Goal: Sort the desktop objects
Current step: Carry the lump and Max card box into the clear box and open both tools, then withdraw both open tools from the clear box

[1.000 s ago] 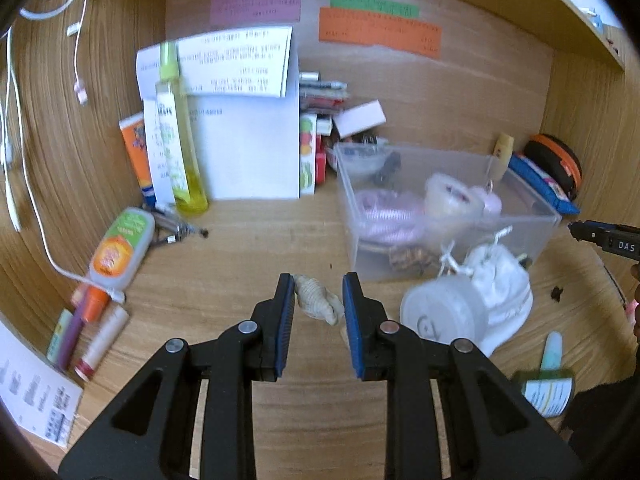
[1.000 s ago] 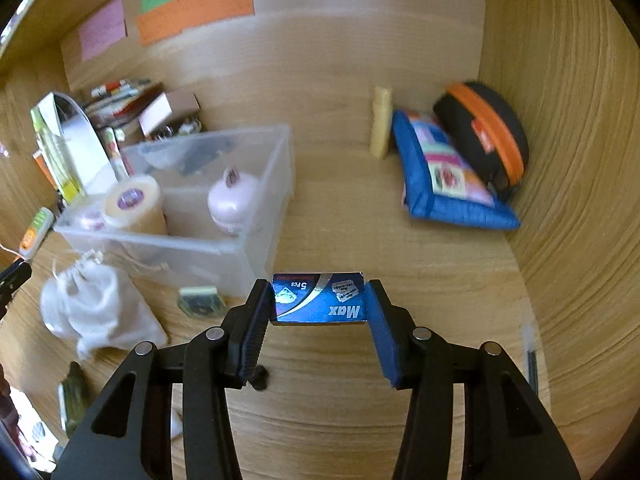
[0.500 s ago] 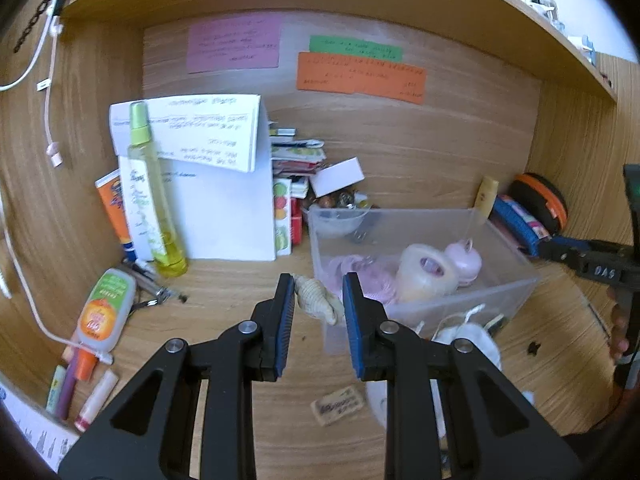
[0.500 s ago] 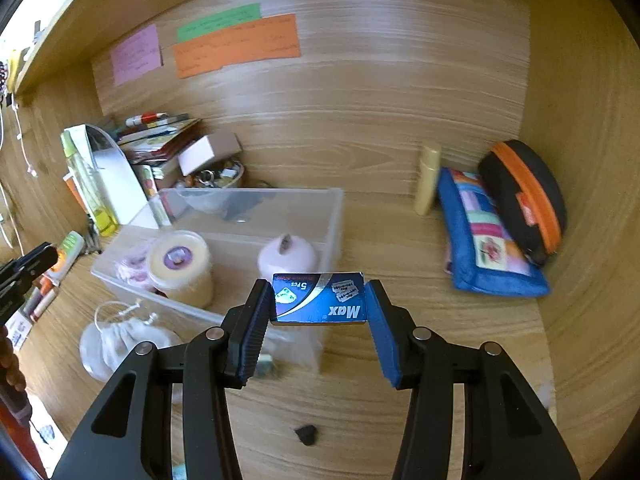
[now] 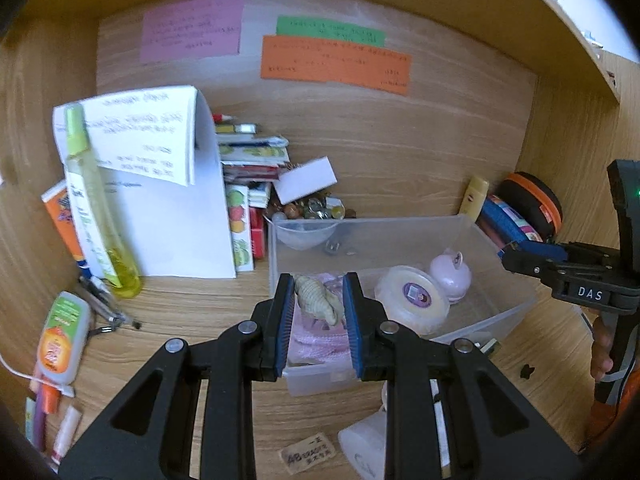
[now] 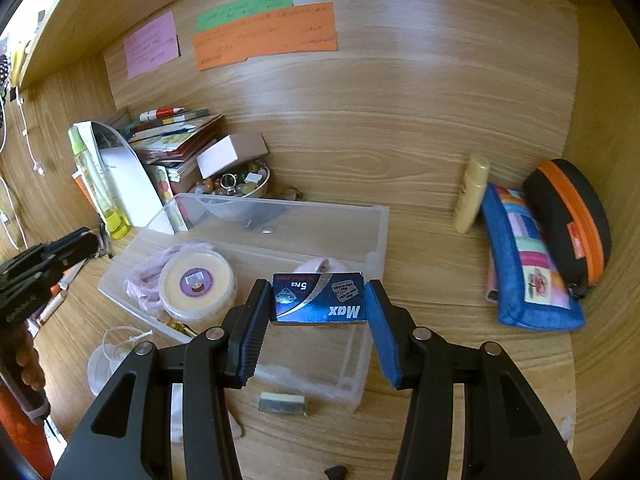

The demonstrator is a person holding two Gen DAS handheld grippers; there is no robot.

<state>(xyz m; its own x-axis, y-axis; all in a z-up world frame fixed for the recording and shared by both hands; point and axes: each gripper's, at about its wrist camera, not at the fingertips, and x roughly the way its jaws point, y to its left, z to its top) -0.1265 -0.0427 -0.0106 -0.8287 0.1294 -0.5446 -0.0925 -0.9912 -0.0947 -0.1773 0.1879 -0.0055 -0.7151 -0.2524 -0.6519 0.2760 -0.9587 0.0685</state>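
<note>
My left gripper [image 5: 318, 300] is shut on a pale ribbed seashell [image 5: 316, 300] and hovers over the near left corner of the clear plastic bin [image 5: 516, 316]. My right gripper [image 6: 318, 300] is shut on a small blue "Max" packet [image 6: 318, 300], held above the bin's near right end [image 6: 372, 264]. Inside the bin lie a round cream tub with a purple label [image 6: 196, 284], pink cord [image 5: 316, 340] and a small pink round thing [image 5: 450, 276]. The right gripper also shows at the right edge of the left wrist view [image 5: 516, 252], and the left gripper at the left edge of the right wrist view [image 6: 76, 240].
Papers, a yellow-green bottle [image 5: 96, 216], books and a bowl of trinkets [image 6: 240, 184] crowd the back left. A blue pouch [image 6: 528, 272], black-and-orange case [image 6: 572, 224] and tan tube [image 6: 472, 196] lie right. A white drawstring bag [image 6: 104, 360], small tag [image 5: 308, 456] and eraser [image 6: 282, 404] lie in front.
Both grippers have risen and moved toward the bin, each keeping its hold. The shell now hangs over the bin's near corner and the packet over its right end.
</note>
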